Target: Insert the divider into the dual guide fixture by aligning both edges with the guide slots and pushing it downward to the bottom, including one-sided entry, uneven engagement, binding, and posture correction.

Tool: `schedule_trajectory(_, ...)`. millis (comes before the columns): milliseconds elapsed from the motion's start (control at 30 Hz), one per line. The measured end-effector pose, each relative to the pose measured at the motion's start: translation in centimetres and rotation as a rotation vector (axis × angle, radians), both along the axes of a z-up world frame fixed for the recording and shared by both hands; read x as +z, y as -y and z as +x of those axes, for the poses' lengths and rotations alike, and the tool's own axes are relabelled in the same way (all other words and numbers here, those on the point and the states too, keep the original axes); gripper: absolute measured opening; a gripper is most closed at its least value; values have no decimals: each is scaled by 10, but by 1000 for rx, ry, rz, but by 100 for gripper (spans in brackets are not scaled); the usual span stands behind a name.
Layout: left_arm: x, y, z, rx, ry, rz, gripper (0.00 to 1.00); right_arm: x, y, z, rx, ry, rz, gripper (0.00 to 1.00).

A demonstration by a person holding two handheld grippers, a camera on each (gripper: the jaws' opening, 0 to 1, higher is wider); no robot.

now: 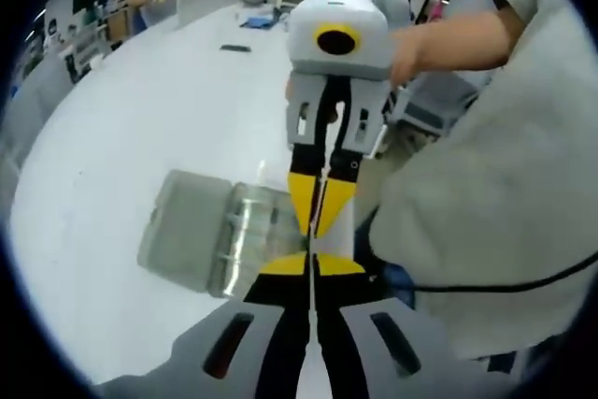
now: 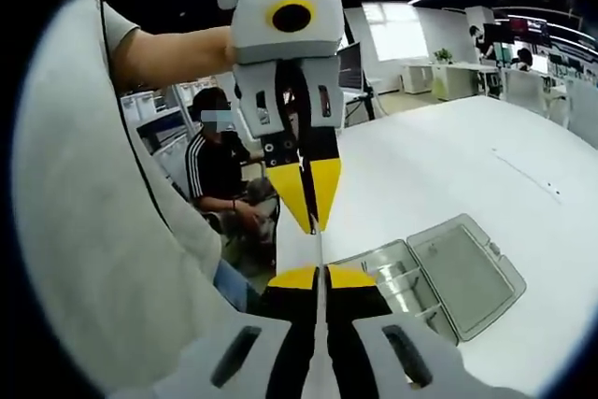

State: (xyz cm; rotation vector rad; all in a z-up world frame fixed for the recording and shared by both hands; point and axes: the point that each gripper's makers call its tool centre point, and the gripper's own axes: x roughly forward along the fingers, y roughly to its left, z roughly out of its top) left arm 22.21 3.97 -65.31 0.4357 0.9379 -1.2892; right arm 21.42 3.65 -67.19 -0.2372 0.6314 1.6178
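A thin clear divider (image 2: 320,248) is seen edge-on, held up in the air between my two grippers, which face each other tip to tip. In the left gripper view my left gripper (image 1: 313,264) is shut on the divider's near edge, and the right gripper (image 1: 318,223) comes down from above, shut on the far edge. In the right gripper view my right gripper (image 2: 322,276) grips from below, with the left gripper (image 2: 316,220) opposite. The clear plastic guide fixture (image 1: 220,235) (image 2: 430,277), a box with its lid open, lies on the white table beneath.
The holder's pale shirt (image 1: 495,184) fills one side of each view, crossed by a black cable (image 1: 486,287). A person (image 2: 220,175) sits beyond the table's edge. A small dark item (image 1: 235,48) and blue things (image 1: 257,21) lie far across the white table (image 1: 112,165).
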Motion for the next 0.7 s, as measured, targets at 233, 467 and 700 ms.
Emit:
schedule_trajectory(233,0,0,1,-31,13,39,0,-2,-1,3,-23,-32,-14,0)
schedule_trajectory(467,-4,1,2,-64,23,77,0,-7,1,4,-23,-34,-41,0)
schedule_trajectory(700,-7,-3,5,-63,23,115,0,-10,3,7,-32,-24,-61,2)
